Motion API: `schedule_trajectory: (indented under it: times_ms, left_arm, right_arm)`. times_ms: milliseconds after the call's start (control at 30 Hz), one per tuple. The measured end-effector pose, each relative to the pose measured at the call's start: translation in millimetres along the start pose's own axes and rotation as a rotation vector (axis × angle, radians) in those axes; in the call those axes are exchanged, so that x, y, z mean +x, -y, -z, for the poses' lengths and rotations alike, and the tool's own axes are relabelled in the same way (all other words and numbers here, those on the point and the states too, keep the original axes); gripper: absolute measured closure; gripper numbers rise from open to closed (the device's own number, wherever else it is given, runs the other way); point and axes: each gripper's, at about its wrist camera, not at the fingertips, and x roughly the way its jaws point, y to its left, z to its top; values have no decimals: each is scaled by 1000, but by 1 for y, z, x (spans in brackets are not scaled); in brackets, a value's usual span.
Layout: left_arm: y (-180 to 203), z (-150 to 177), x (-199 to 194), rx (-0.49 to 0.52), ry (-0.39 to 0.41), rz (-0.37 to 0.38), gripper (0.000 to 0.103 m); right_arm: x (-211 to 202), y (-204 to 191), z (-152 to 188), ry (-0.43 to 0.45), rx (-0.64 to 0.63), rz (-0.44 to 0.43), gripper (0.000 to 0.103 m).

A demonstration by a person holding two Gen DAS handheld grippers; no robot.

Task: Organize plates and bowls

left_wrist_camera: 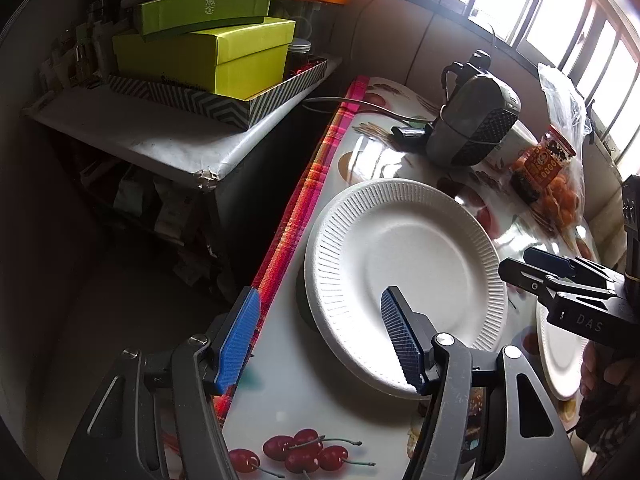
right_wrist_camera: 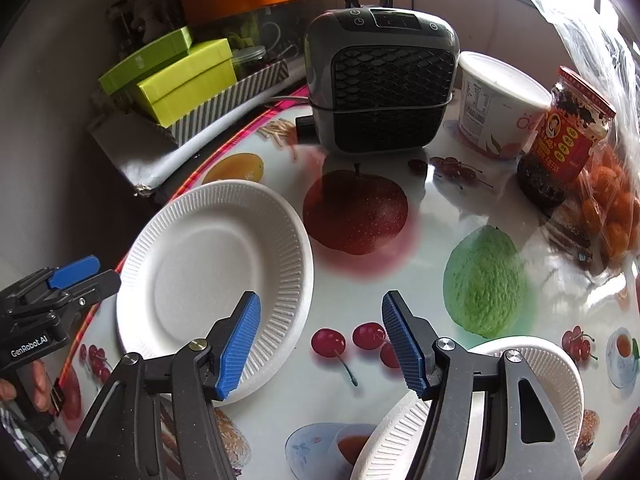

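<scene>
A white ribbed foam plate [left_wrist_camera: 404,276] lies near the left edge of the fruit-print table; it also shows in the right wrist view [right_wrist_camera: 212,280]. My left gripper [left_wrist_camera: 320,340] is open and empty, straddling the plate's near-left rim above it. A second white plate [right_wrist_camera: 532,380] lies at the near right, partly under my right gripper [right_wrist_camera: 320,344], which is open and empty above the table between the two plates. The second plate shows in the left wrist view [left_wrist_camera: 560,356] behind the right gripper [left_wrist_camera: 560,280]. The left gripper appears at the left of the right wrist view [right_wrist_camera: 64,280].
A grey fan heater [right_wrist_camera: 380,80] stands at the back of the table, with a white tub [right_wrist_camera: 496,104], a red-labelled jar [right_wrist_camera: 560,140] and a bag of oranges [right_wrist_camera: 612,208] to its right. Green boxes [left_wrist_camera: 204,56] sit on a side shelf left of the table edge [left_wrist_camera: 304,184].
</scene>
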Motion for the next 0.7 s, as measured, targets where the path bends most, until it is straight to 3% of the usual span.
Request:
schedule_trajectory:
  times_ms: [133,267,367,467,700]
  left_arm:
    - [-1,0,5,-9,-12,10,44]
    - [-1,-1,10,-17,-33,23,52]
    - [1,0,12,-17,-40,28,56]
    - [1,0,14,-18,-46,28,68]
    - [2,-1,16,-21,-49,23,71]
  right_arm:
    - [5,3,-1,-13,18,-11,50]
    - [10,2,-2,-25,24,-35,51]
    - [14,0,-2,-36,22,-44,60]
    - [15,-1,-2,-37,25,-49,67]
    - [16,0,-1,-40,27,-59,71]
